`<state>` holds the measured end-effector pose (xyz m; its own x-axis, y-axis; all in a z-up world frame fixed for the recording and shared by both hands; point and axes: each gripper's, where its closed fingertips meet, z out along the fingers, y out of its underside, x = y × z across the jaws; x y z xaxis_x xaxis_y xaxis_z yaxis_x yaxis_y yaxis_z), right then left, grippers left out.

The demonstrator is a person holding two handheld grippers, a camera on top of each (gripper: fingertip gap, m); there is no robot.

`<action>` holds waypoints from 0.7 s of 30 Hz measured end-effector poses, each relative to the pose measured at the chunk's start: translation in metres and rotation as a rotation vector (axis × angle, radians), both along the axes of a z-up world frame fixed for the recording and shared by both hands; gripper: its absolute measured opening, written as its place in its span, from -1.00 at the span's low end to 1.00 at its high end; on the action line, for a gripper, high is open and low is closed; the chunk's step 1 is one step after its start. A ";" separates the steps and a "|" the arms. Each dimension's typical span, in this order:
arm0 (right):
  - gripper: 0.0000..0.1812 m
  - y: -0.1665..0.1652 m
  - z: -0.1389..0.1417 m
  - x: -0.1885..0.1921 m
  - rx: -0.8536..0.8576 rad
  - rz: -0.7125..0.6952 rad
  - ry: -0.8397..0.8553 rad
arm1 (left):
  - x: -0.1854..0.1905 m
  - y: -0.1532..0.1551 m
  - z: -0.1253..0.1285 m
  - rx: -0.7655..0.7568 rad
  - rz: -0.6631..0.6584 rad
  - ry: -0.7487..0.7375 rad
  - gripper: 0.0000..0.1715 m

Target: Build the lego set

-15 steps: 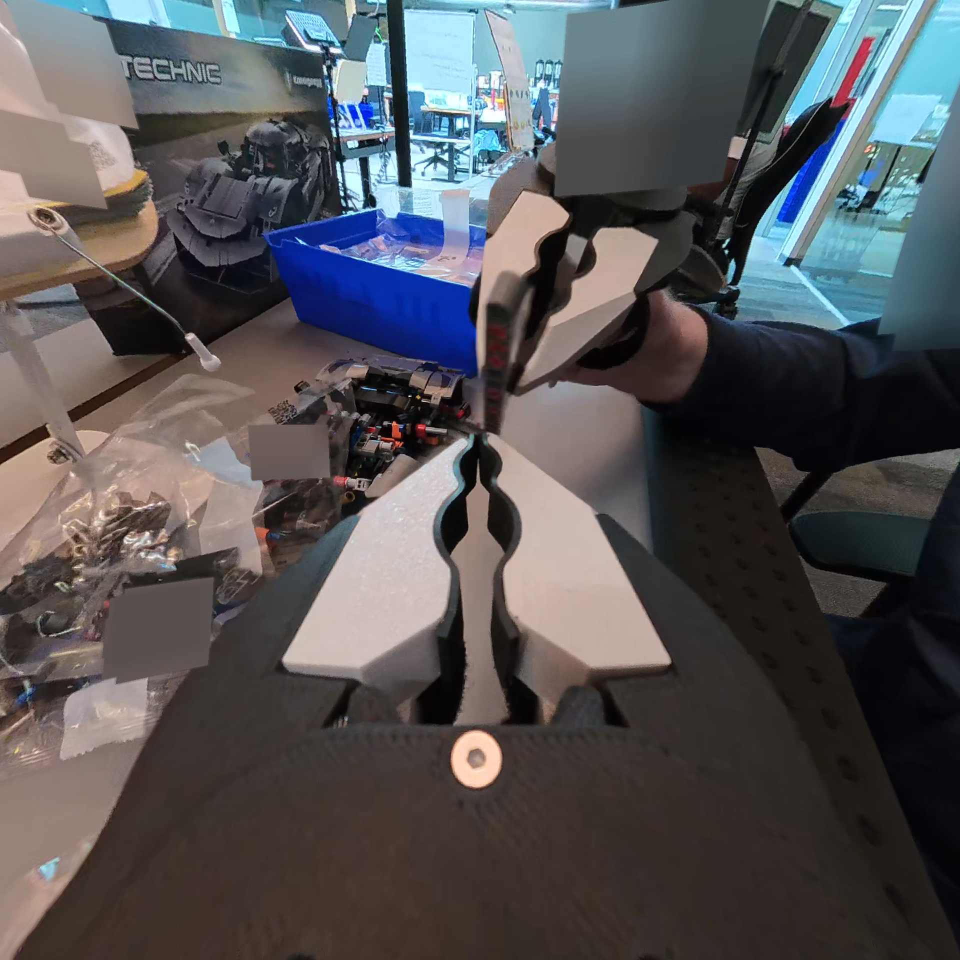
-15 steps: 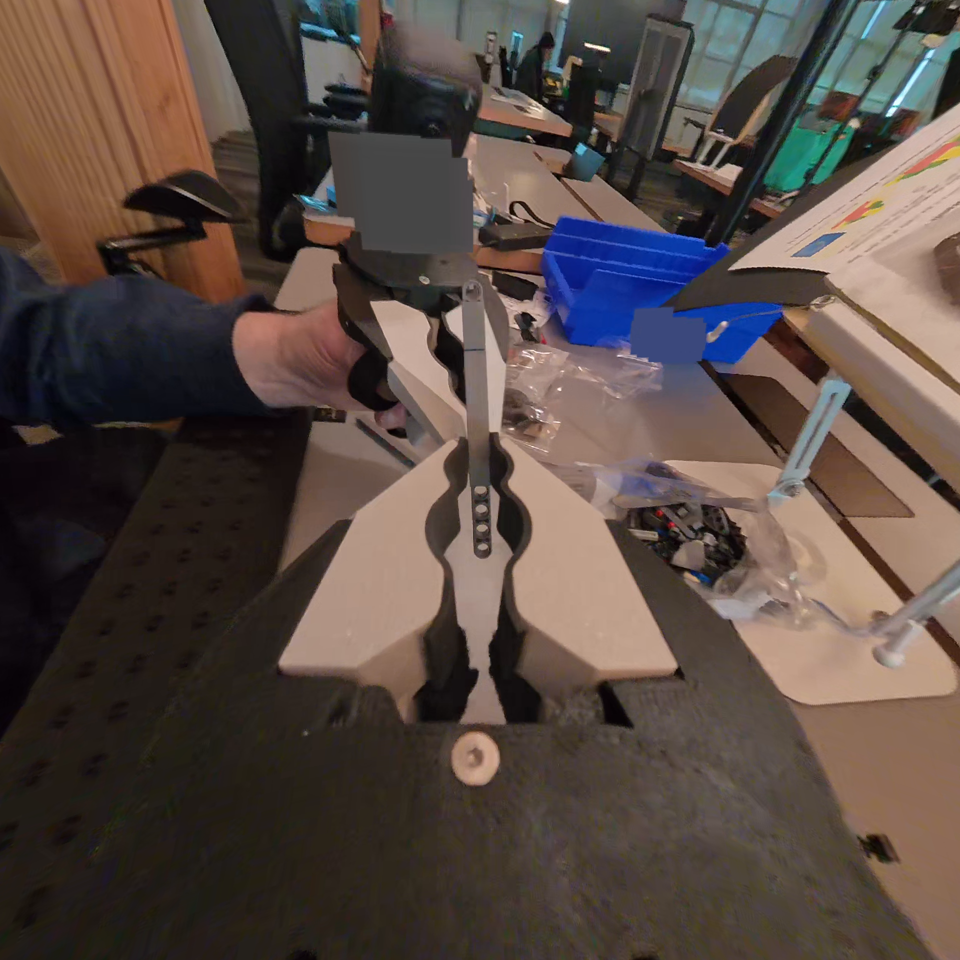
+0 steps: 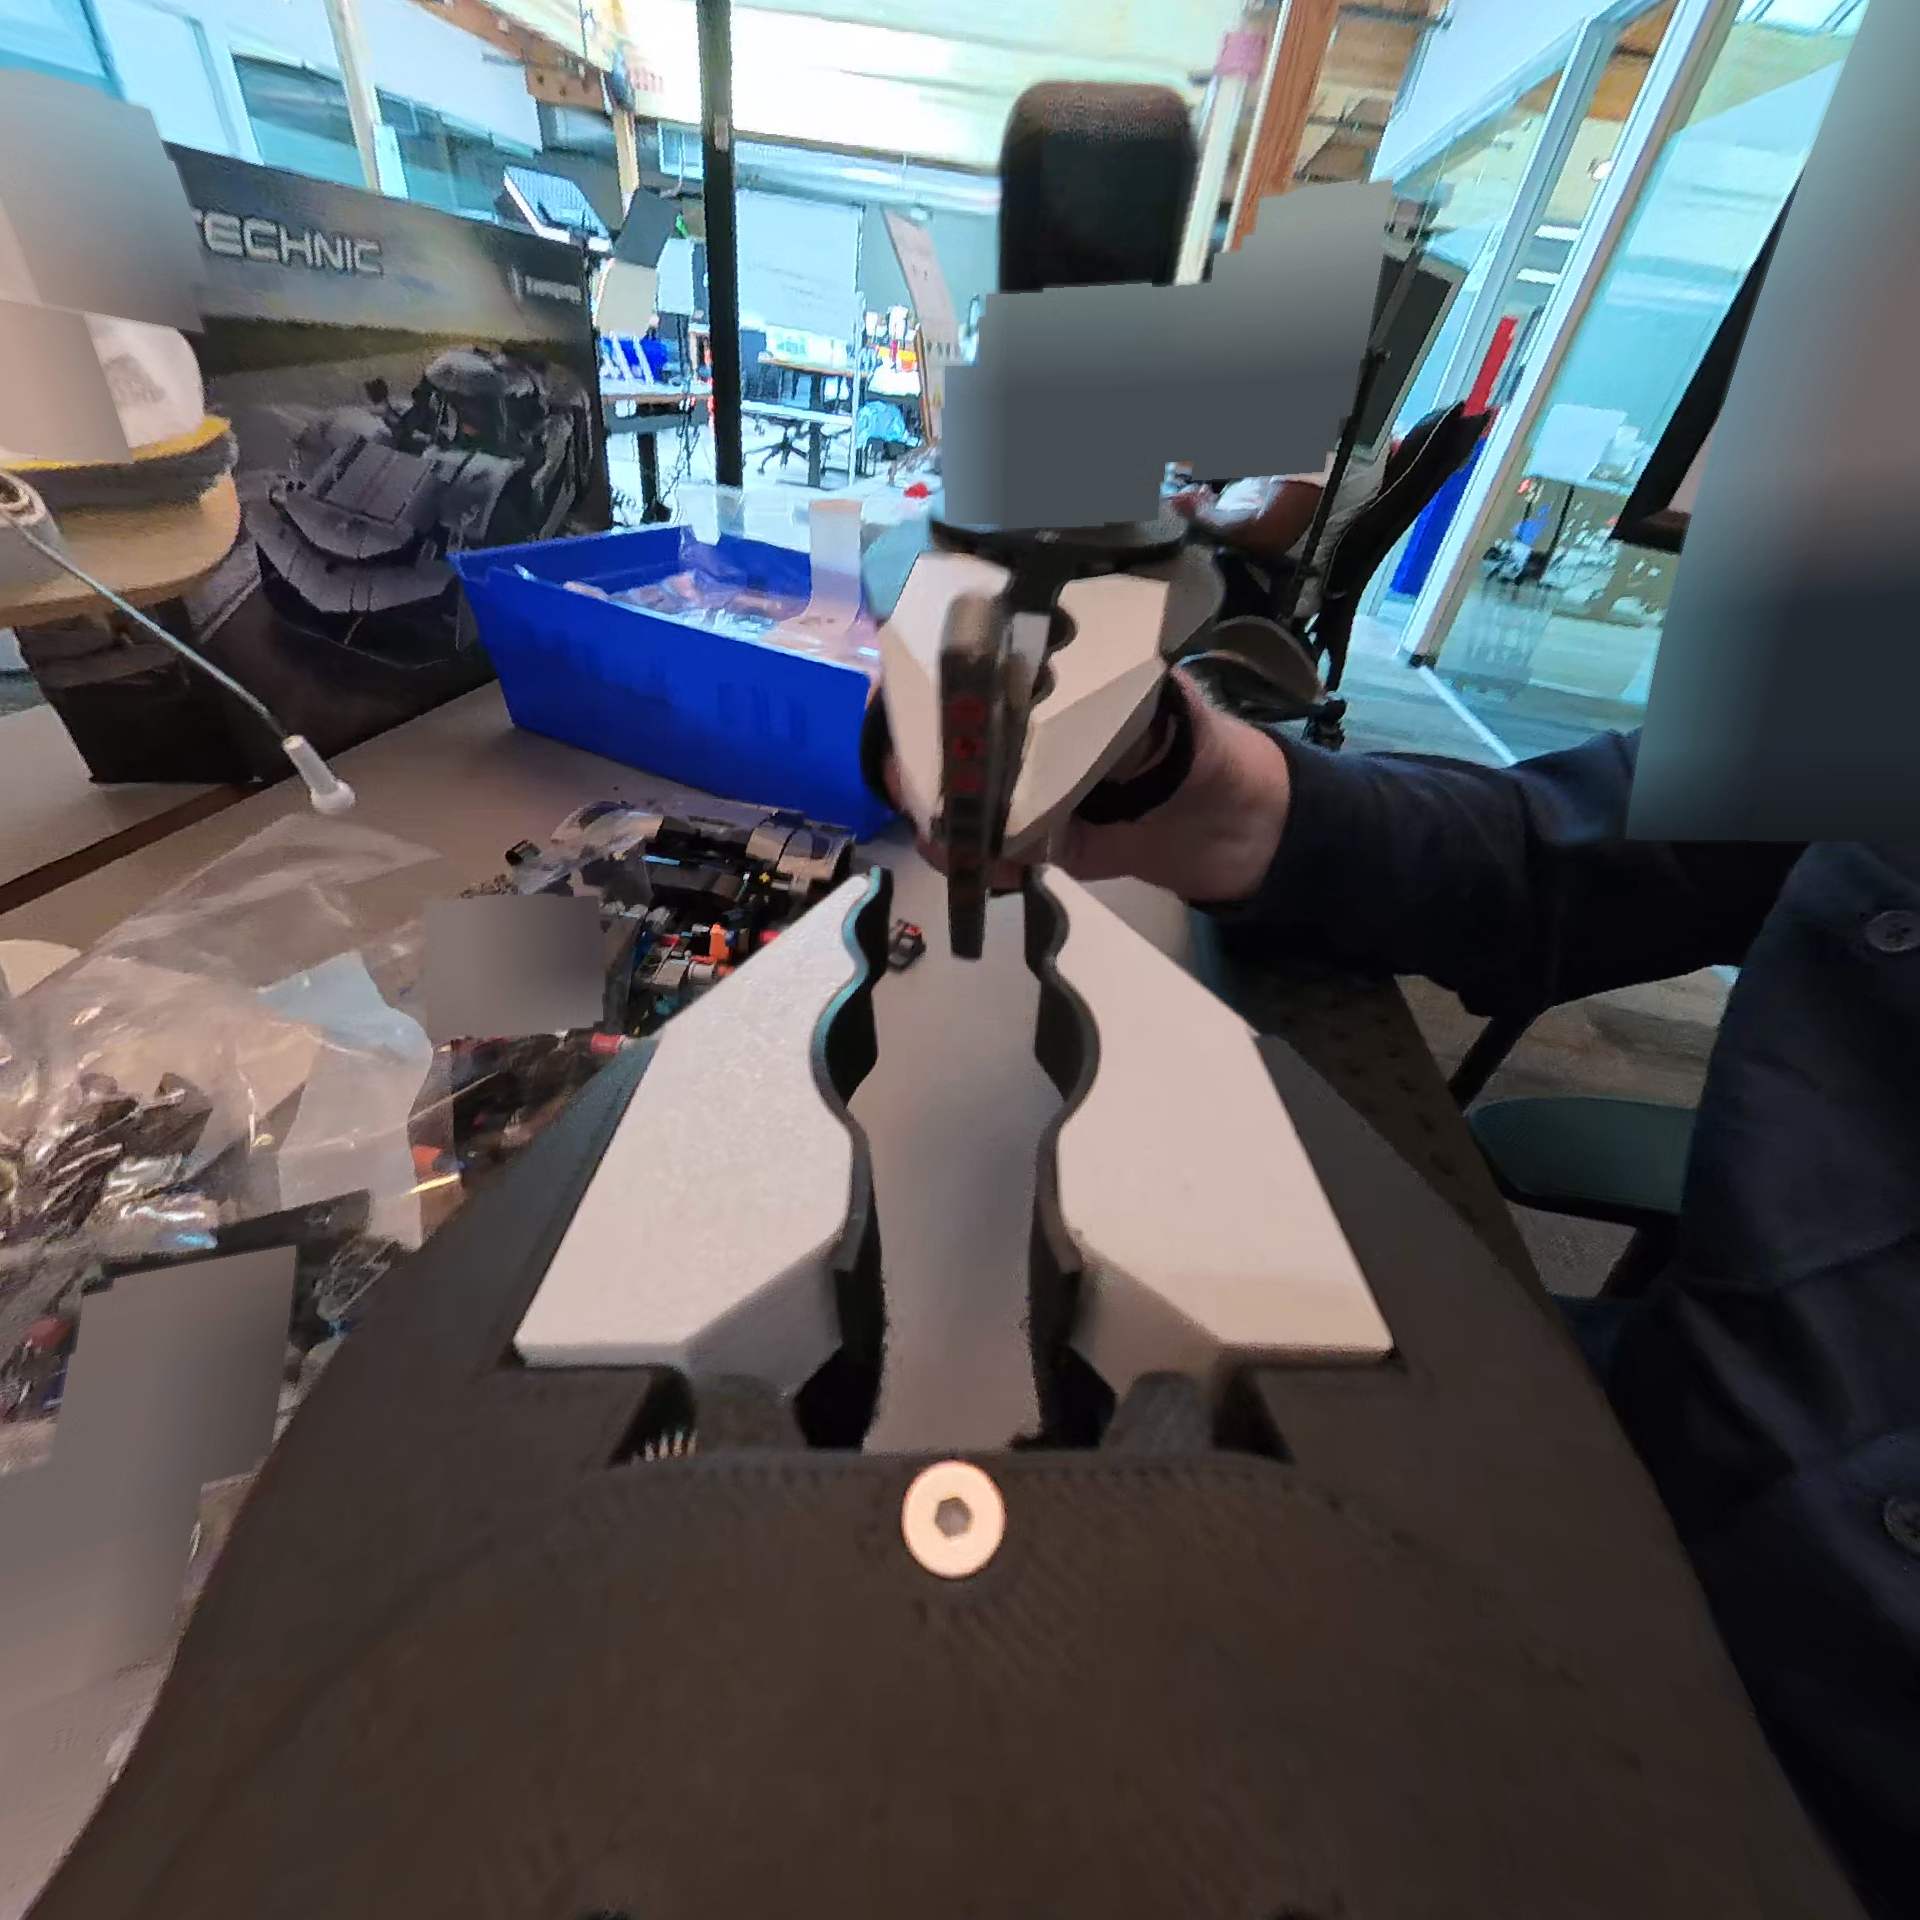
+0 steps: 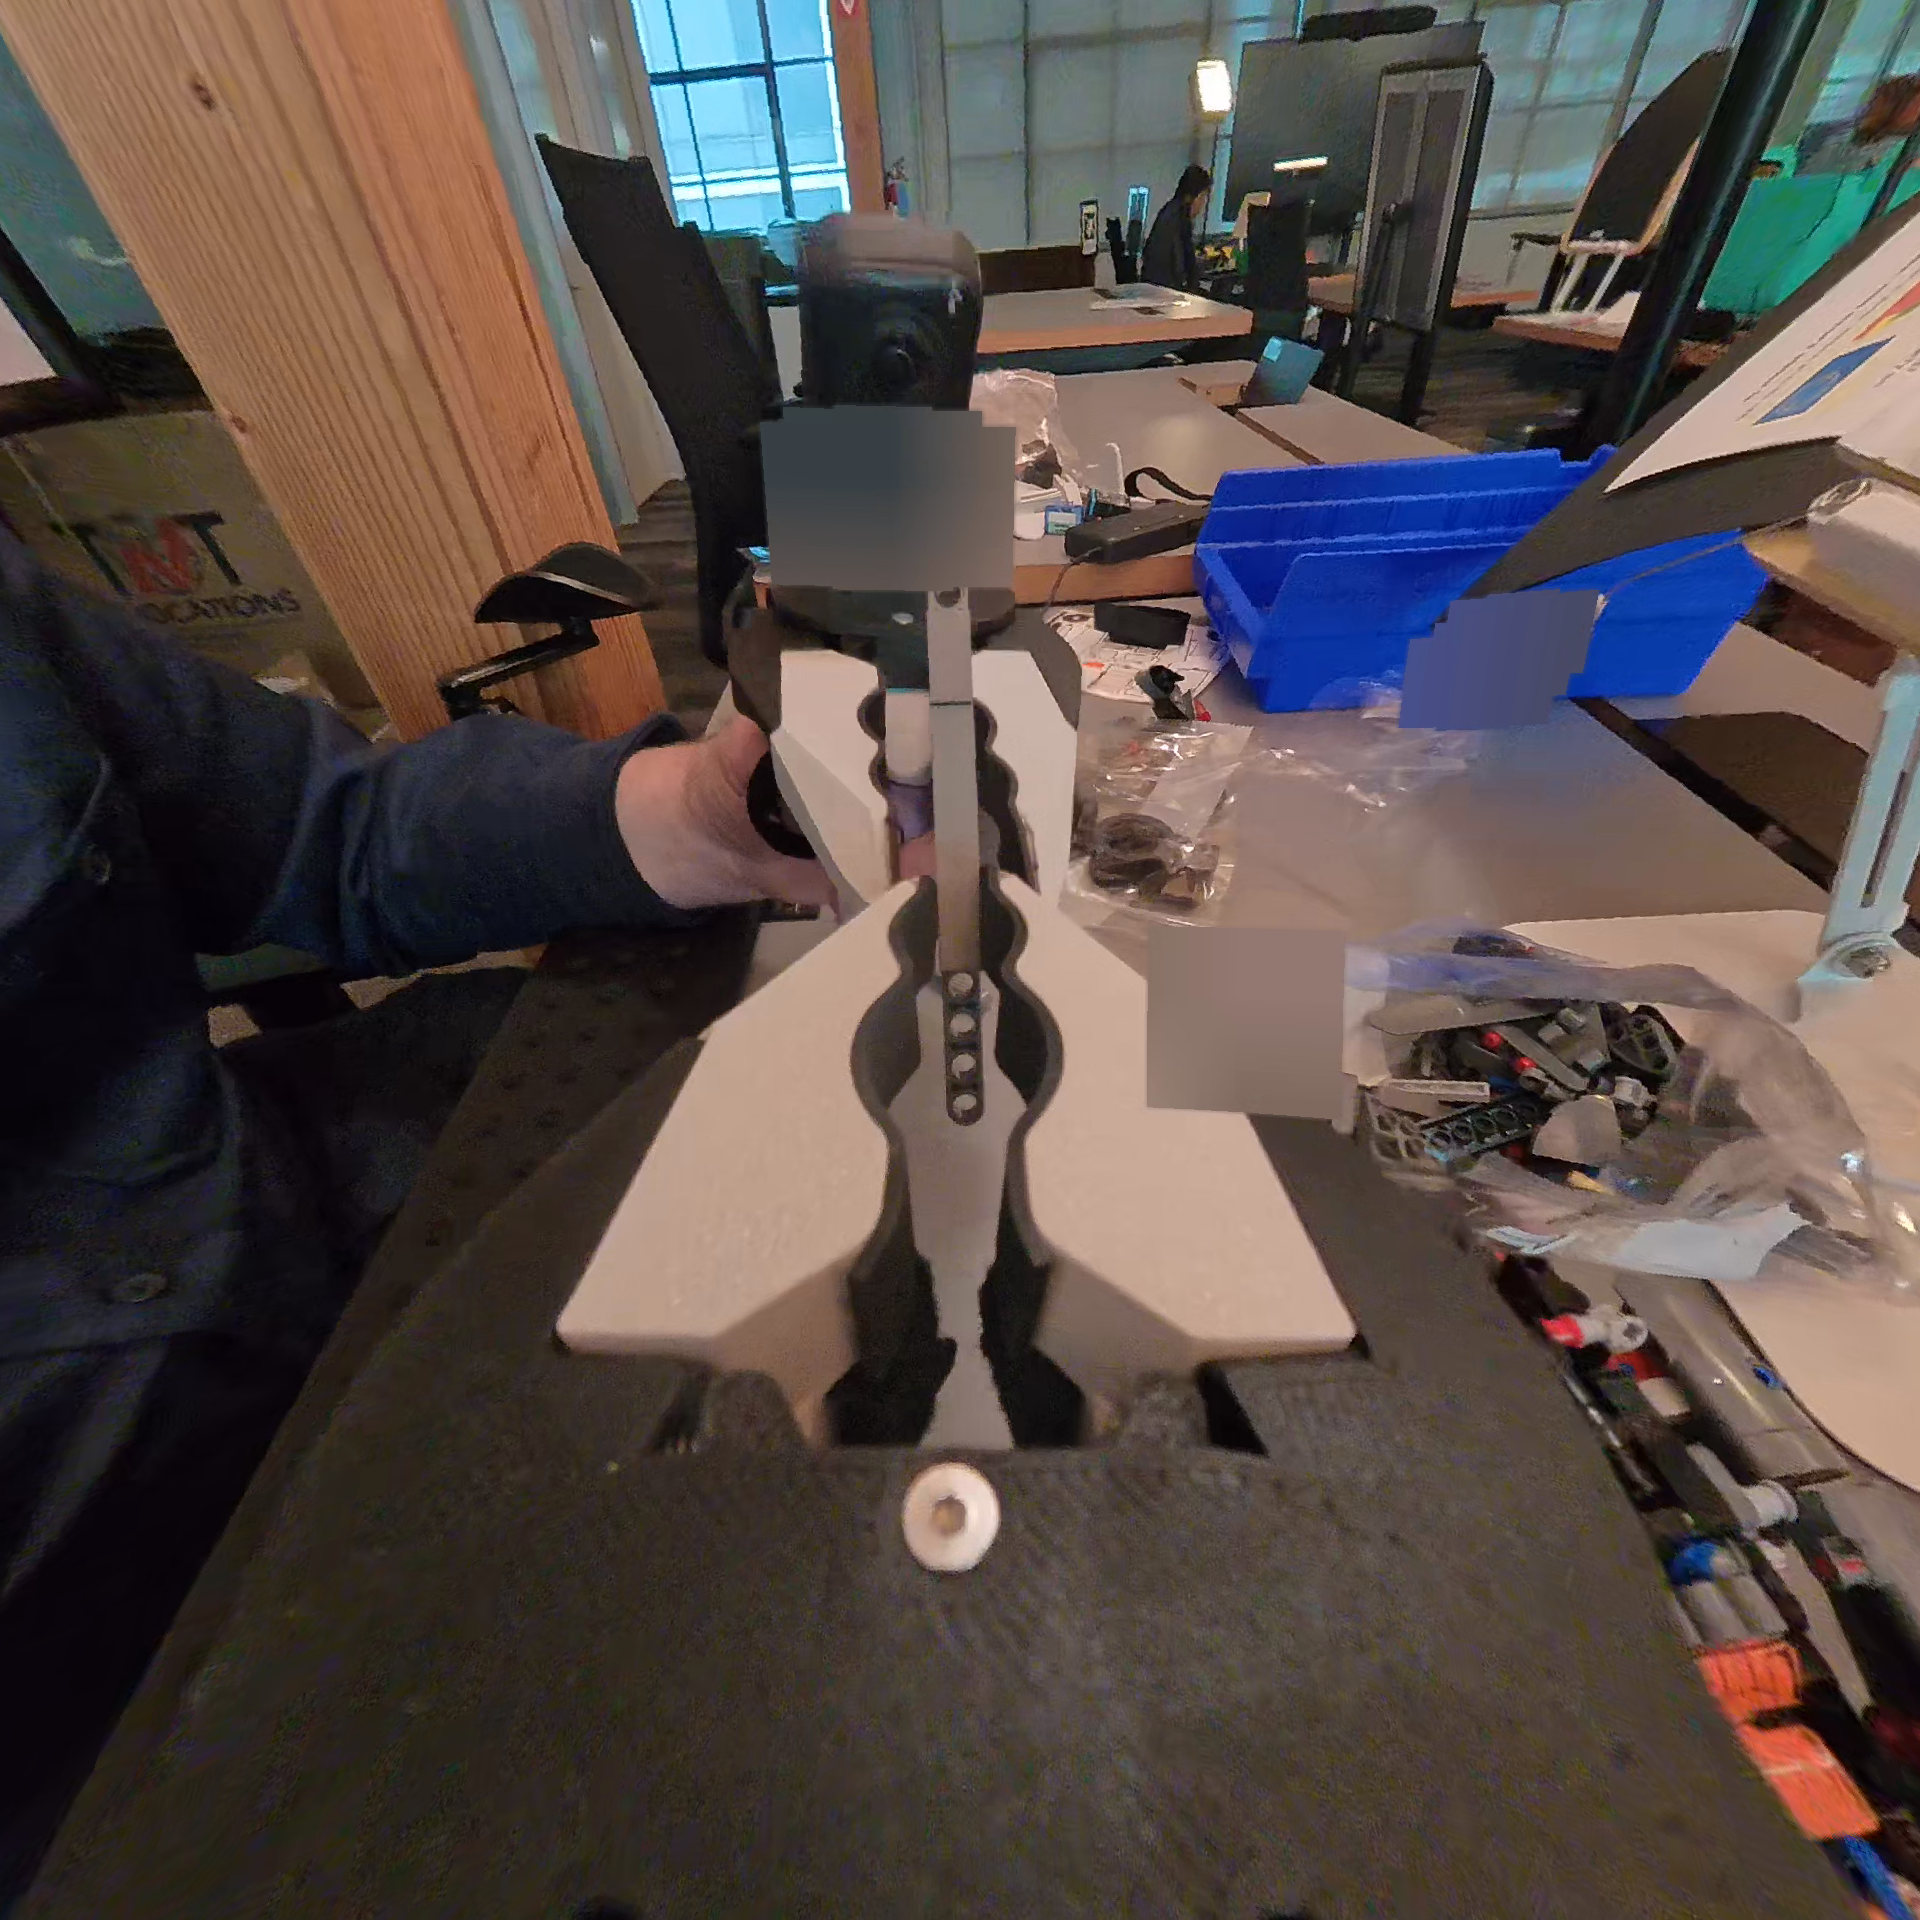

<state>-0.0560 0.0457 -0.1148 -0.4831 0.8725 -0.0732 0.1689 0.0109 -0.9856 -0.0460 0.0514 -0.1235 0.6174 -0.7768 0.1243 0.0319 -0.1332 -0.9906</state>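
Observation:
My right gripper (image 4: 961,904) is shut on a long dark grey Lego beam (image 4: 961,1039) with a row of holes, held upright in the air above the table. In the left wrist view the same beam (image 3: 971,769) shows red pins in its holes, and its lower end hangs between my open fingertips. My left gripper (image 3: 954,894) is open and holds nothing. The two grippers face each other closely: the right one (image 3: 977,831) shows in the left view and the left one (image 4: 925,790) in the right view. A partly built dark model (image 3: 727,862) lies on the table.
A blue bin (image 3: 665,686) stands behind the model and also shows in the right wrist view (image 4: 1351,582). Clear bags of parts (image 3: 208,1039) (image 4: 1558,1091) lie on the table. Loose pieces (image 4: 1714,1558) lie at the right. The set's box (image 3: 395,416), a wooden post (image 4: 312,312) and a black perforated board (image 4: 416,1091) are around. My left and right fingertips are right by each other.
My left gripper was shut at the beam's end and has opened. The right gripper still holds the beam, now more upright and closer.

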 end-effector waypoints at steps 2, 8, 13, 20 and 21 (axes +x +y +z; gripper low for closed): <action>-0.93 -0.002 -0.005 -0.001 -0.006 0.012 -0.015 | 0.000 -0.001 0.004 0.006 -0.007 -0.027 -0.73; -0.93 -0.003 -0.005 -0.001 0.017 0.014 -0.013 | 0.001 -0.004 0.004 0.020 -0.007 0.000 -0.80; -0.94 -0.015 -0.006 0.008 -0.024 0.129 -0.049 | 0.007 -0.015 0.003 0.009 -0.089 0.011 -0.83; -0.92 -0.026 -0.002 0.020 -0.046 0.235 -0.043 | 0.015 -0.028 0.002 0.038 -0.154 0.059 -0.94; -0.93 -0.028 0.000 0.022 -0.039 0.239 -0.029 | 0.016 -0.029 0.005 0.040 -0.162 0.042 -0.94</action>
<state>-0.0342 0.0174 -0.1145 -0.6728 0.7299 -0.1211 0.1941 0.0161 -0.9809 -0.0298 0.0226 -0.1188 0.4880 -0.8702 0.0681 -0.0286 -0.0939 -0.9952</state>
